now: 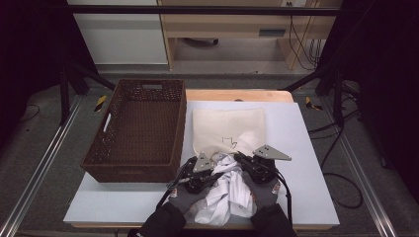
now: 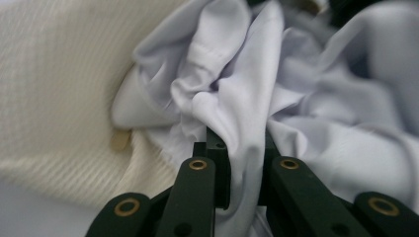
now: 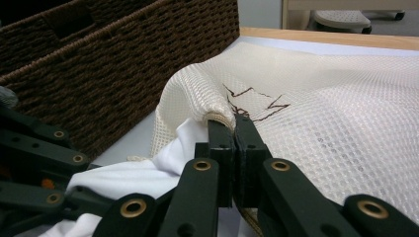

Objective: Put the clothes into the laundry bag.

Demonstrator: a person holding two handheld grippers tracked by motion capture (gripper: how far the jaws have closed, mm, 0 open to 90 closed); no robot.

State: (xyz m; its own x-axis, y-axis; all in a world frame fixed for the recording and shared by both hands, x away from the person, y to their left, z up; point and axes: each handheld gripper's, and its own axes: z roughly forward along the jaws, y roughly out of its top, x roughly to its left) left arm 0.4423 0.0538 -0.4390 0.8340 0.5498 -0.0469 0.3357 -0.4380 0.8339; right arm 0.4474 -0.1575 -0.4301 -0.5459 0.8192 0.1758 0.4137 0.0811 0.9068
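A cream mesh bag (image 1: 228, 129) is laid flat on the table (image 1: 306, 148), just to the right of the brown woven basket (image 1: 136, 129), with its mouth turned toward the person. A crumpled white garment (image 1: 225, 190) is bunched at that mouth, on the near side of the bag, partly tucked under its lifted edge.

The right gripper (image 3: 235, 129) is clenched on the rim of the mesh bag, which is held raised into a small arch beside a dark printed mark; the jaws are seen pressed together with the mesh folded over their tips. The left gripper (image 2: 242, 140) is grasping a fold of the white garment, the cloth being pinched between its jaws.

The coming move is judged to turn on one relation: the garment lies directly in front of the bag's opening, and the bag's long axis runs away from the person, so the cloth would be pushed forward, away from the person, under the raised rim. The left gripper is the nearer one to the basket.

How far the garment already reaches inside cannot be told, since the mesh covers it. The bag's far end is hidden from the left gripper view, where the picture is blurred at the edges. The garment's near part is partly covered by gloved hands (image 1: 180, 200).
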